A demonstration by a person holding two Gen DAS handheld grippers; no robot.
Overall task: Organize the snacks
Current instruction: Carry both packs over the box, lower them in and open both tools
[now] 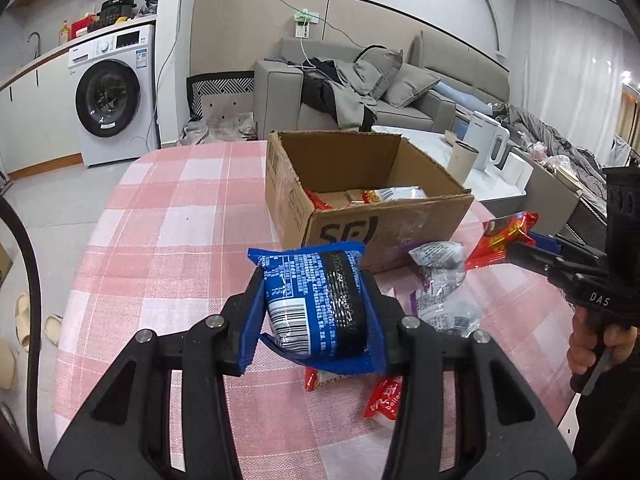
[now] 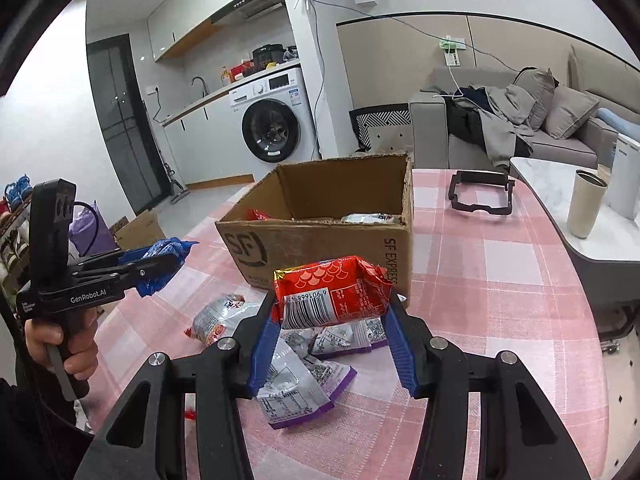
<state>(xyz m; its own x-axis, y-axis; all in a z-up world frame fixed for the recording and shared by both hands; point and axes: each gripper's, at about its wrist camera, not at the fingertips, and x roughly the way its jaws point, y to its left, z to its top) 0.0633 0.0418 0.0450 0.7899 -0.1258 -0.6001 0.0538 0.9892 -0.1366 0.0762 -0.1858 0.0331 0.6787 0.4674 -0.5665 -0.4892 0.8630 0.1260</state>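
My left gripper (image 1: 316, 280) is shut on a blue snack packet (image 1: 314, 300), held above the pink checked tablecloth (image 1: 168, 216) in front of the open cardboard box (image 1: 384, 224). The same blue packet (image 2: 160, 260) shows at the left of the right wrist view. My right gripper (image 2: 332, 304) is shut on a red snack packet (image 2: 332, 296), raised just before the box (image 2: 320, 248). That red packet (image 1: 504, 240) appears at the right of the left wrist view. Several packets lie inside the box.
Silver-and-purple packets (image 2: 296, 376) and red ones (image 1: 384, 398) lie loose on the cloth near the box. A black frame (image 2: 480, 196) sits at the table's far right. A side table with a beige tumbler (image 2: 586, 204) and white kettle (image 1: 486, 142) stands beside it.
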